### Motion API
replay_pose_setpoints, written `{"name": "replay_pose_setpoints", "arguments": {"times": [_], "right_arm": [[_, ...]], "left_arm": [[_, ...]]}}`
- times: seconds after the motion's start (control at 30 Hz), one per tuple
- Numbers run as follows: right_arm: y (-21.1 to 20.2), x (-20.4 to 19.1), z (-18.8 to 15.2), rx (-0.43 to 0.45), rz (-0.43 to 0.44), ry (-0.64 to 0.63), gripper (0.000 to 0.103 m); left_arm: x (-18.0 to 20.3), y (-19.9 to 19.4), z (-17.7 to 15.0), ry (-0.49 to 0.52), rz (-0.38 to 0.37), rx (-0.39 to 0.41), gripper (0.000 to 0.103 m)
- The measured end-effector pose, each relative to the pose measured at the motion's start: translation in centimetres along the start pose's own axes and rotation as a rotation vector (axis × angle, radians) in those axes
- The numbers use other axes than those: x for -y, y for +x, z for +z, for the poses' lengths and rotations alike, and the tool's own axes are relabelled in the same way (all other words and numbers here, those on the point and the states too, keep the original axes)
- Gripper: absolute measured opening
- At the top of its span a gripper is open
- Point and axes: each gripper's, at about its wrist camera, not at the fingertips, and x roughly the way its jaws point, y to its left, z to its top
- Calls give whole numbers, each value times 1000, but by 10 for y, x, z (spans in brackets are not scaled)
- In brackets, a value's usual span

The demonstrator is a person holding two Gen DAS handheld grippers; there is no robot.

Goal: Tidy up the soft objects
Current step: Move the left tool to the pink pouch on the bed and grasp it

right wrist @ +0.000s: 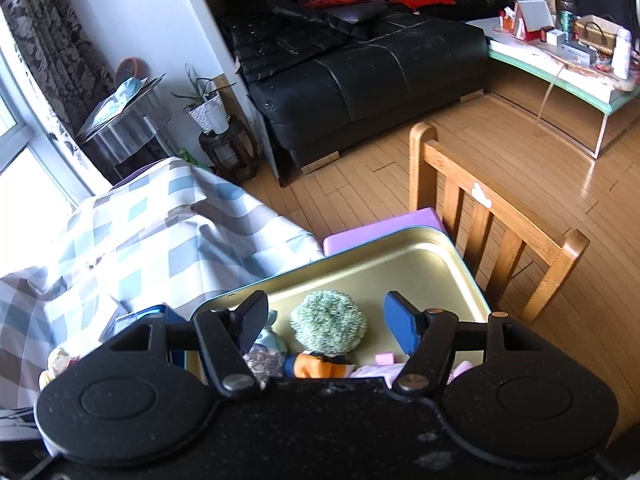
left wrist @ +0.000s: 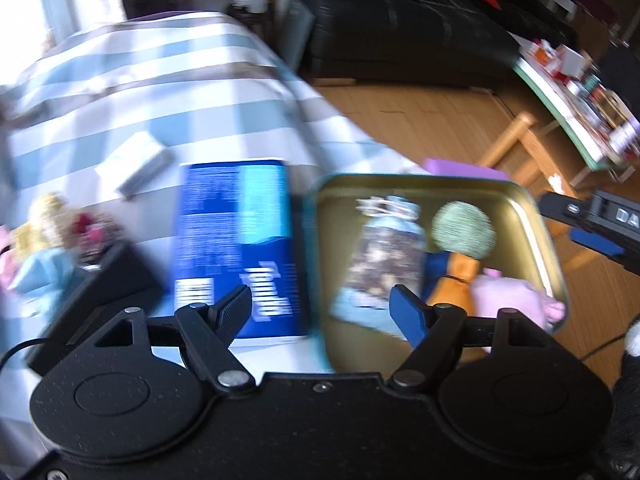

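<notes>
Hovering empty and part-open, left gripper (left wrist: 320, 312) should have approached the blonde doll (left wrist: 44, 236) squarely; right gripper (right wrist: 326, 322) idled open over tray (right wrist: 400, 252).

I log a checked-cloth table (left wrist: 120, 92): gold tray (left wrist: 536, 216) right, blue packet (left wrist: 236, 240) centre, doll (left wrist: 40, 240) left.

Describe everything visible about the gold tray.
The gold tray is a shallow, rounded-corner rectangle, metal by its sheen, with a teal outer rim. It lies flat at the edge of the checked cloth, overlapping a purple pad. Inside lie a green pom-pom, a patterned pouch, an orange-and-blue toy and a pink plush. Neither gripper touches it.
</notes>
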Motion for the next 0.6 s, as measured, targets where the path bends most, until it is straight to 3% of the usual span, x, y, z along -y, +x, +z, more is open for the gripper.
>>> {"name": "replay_pose_setpoints", "arguments": {"times": [0.6], "right_arm": [[-5, -89, -13, -46, 70, -187, 74]], "left_arm": [[-164, -35, 15, -291, 261, 132, 73]]}}
